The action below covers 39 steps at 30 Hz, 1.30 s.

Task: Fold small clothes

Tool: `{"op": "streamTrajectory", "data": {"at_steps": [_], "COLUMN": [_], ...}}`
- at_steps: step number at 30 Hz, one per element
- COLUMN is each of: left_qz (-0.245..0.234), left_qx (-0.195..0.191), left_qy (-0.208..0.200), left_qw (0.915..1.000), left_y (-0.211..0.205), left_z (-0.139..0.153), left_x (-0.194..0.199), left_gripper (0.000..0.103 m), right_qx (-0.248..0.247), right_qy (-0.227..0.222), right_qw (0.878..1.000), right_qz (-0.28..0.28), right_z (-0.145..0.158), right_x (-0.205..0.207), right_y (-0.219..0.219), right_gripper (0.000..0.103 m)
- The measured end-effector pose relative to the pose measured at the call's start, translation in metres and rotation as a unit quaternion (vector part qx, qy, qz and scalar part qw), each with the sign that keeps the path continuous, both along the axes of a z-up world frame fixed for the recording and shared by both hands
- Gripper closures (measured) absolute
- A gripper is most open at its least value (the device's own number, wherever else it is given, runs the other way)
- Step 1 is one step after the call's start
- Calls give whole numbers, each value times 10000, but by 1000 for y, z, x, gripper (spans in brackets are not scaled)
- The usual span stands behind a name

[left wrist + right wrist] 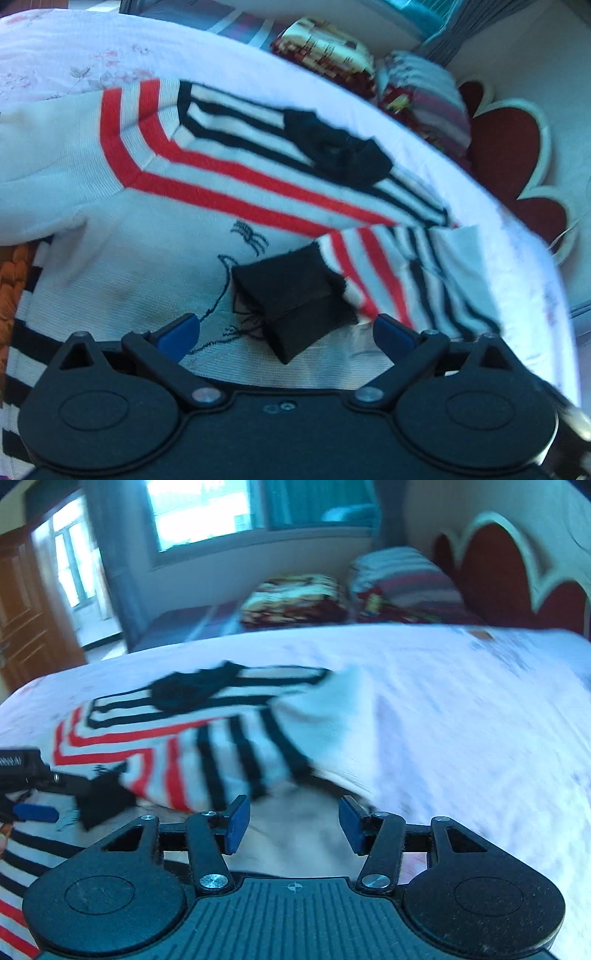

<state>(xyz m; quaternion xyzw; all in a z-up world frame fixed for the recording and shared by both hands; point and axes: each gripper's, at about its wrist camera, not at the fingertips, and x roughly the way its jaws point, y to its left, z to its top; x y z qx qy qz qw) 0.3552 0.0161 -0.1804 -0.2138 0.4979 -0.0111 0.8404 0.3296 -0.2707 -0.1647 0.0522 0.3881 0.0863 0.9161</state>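
A white knit sweater (147, 229) with red and black stripes lies spread on the bed, its black collar (340, 155) towards the far side. One sleeve is folded in over the body, and its black cuff (295, 299) lies between the wide-apart blue pads of my left gripper (286, 323), which do not press on it. The right wrist view shows the same sweater (207, 760), blurred, with my right gripper (293, 814) open just above the pale cloth at its right edge and nothing between the pads. A blue finger (35, 812) of the left gripper shows at the left beside the cuff (103, 797).
The bed has a white floral sheet (461, 709). Patterned folded blankets (295, 598) and a striped pillow (402, 579) sit at the far end by a red scalloped headboard (491, 572). A window and a wooden door (26, 609) lie beyond.
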Motion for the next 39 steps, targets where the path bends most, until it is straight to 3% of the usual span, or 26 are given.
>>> {"op": "streamTrajectory", "data": {"at_steps": [6, 7, 9, 10, 11, 13, 16, 23, 25, 28, 33, 36, 37, 39], "left_qz": [-26, -23, -9, -8, 28, 43, -42, -53, 90, 253, 236, 148, 57, 21], "left_qx": [751, 809, 801, 568, 331, 215, 153, 191, 194, 288, 555, 815, 863, 1110], "left_qy": [-172, -251, -489, -527, -484, -521, -677, -1358, -1529, -1726, -1422, -1033, -898, -986], "left_qw": [9970, 9964, 9956, 9970, 9983, 9984, 9976, 9905, 9880, 9842, 9880, 9912, 9922, 9889], "left_y": [-28, -30, -28, -23, -18, -13, -14, -9, 1, 18, 30, 26, 24, 22], "left_z": [-12, -12, -10, -11, -13, -14, -15, 16, 28, 41, 24, -4, -12, -9], "left_x": [3, 3, 1, 2, 4, 6, 5, 2, 3, 2, 5, 5, 6, 0], "left_gripper": [8, 16, 59, 80, 82, 82, 96, 97, 97, 97, 97, 97, 97, 89], "right_qx": [-3, -25, -76, -58, -35, -69, -7, 154, 295, 222, 148, -117, 195, 189], "right_qy": [212, 213, 222, 226, 238, 278, 344, 246, 269, 195, 201, 415, 451, 503], "right_qw": [9993, 9992, 9988, 9986, 9984, 9979, 9980, 9983, 9980, 9988, 9989, 9968, 9960, 9958], "right_qz": [-312, -333, -426, -477, -516, -584, -530, -515, -483, -384, -397, -670, -745, -740], "right_z": [-17, -19, -23, -25, -26, -31, -38, -39, -38, -33, -33, -48, -52, -49], "right_x": [8, 11, 15, 19, 22, 30, 37, 44, 45, 46, 51, 53, 50, 45], "right_y": [-32, -34, -37, -39, -41, -42, -41, -37, -36, -27, -18, -26, -37, -42], "right_gripper": [50, 50, 50, 50, 50, 50, 50, 51, 63, 63, 63, 79, 79, 79]}}
